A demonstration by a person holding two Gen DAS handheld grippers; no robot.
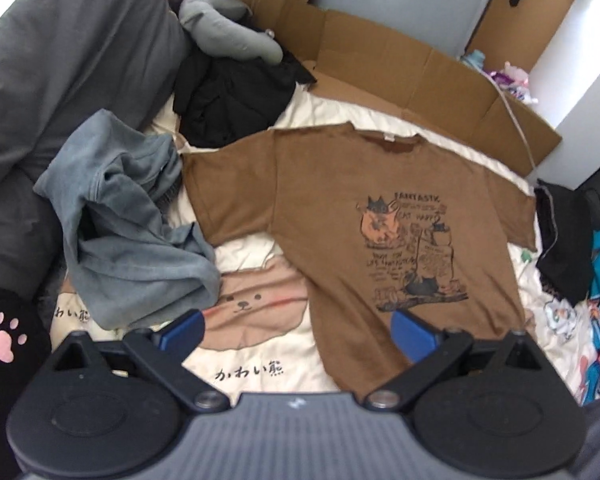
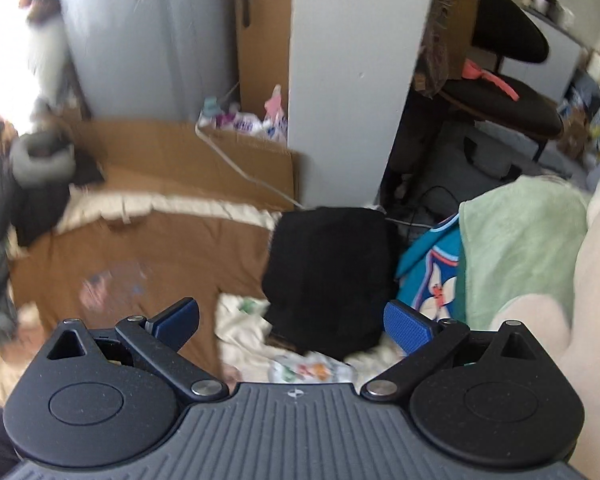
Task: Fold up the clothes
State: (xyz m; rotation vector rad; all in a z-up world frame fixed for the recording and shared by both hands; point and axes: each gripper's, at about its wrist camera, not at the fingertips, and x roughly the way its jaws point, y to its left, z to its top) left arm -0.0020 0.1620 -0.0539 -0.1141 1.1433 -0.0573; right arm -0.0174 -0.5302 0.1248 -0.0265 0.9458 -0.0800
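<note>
The left gripper (image 1: 298, 330) hovers with jaws wide and empty above the hem of the brown T-shirt (image 1: 340, 216), spread flat and unfolded on the bed (image 1: 260, 364). The right gripper (image 2: 292, 322) is likewise wide and empty, over a folded black garment (image 2: 328, 276). Folding of the shirt looks not yet begun, and the crumpled blue-grey garment (image 1: 128, 220) beside it also waits.

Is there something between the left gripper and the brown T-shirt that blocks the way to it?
Nothing visible blocks it. The left gripper has its jaws open and empty just above the hem of the brown T-shirt. The grey-blue garment lies to the shirt's left, beside its sleeve.
</note>
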